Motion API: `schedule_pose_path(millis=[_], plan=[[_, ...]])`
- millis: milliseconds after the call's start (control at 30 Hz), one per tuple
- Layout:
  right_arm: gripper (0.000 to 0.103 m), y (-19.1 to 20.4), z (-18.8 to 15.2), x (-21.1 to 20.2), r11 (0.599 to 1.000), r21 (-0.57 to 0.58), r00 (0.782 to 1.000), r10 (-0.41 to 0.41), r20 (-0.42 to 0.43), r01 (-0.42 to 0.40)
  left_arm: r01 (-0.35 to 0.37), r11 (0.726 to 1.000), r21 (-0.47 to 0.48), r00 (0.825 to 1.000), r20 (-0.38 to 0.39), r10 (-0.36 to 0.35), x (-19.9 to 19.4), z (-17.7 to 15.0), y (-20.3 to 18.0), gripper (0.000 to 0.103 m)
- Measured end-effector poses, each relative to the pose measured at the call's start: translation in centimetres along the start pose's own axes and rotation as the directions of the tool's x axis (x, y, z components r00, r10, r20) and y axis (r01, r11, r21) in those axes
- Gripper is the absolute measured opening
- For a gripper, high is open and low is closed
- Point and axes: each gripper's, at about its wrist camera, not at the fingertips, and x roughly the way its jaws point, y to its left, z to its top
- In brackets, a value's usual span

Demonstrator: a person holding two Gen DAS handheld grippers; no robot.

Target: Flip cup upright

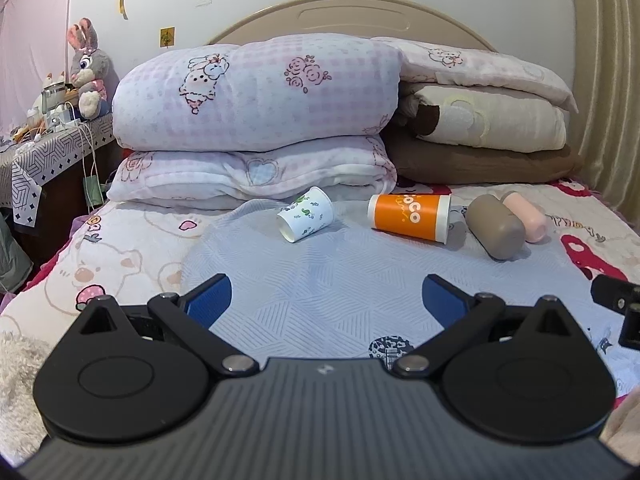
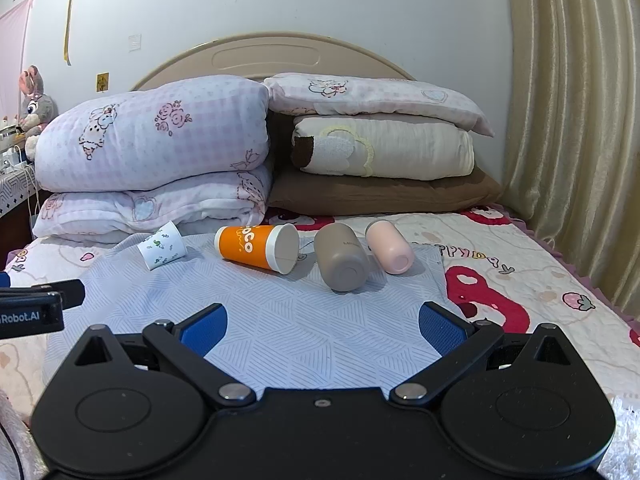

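Several cups lie on their sides on a pale blue mat (image 1: 320, 280) (image 2: 280, 320) on the bed. From left to right: a small white paper cup with green print (image 1: 305, 214) (image 2: 162, 245), an orange and white paper cup (image 1: 410, 217) (image 2: 258, 246), a taupe tumbler (image 1: 496, 226) (image 2: 342, 257) and a pink tumbler (image 1: 526, 216) (image 2: 389, 246). My left gripper (image 1: 326, 300) is open and empty, well short of the cups. My right gripper (image 2: 322, 326) is open and empty, also short of them.
Folded quilts (image 1: 256, 120) (image 2: 156, 160) and stacked pillows (image 1: 480, 120) (image 2: 380, 148) sit right behind the cups against the headboard. A bedside table (image 1: 52, 148) with a plush rabbit (image 1: 86, 68) stands left. A curtain (image 2: 572, 120) hangs right. The other gripper shows at the frame edges (image 1: 618, 308) (image 2: 36, 304).
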Motion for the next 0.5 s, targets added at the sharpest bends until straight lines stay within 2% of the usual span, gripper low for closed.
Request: schedule_pose_path(millis=[500], plan=[[0.103, -0.6, -0.2, 0.1, 1.0, -0.001, 1.0, -0.001, -0.014, 0.001, 0.016, 0.999, -0.033, 1.0, -0.011, -0.016, 0.5, -0.1, 0.7, 0.103]])
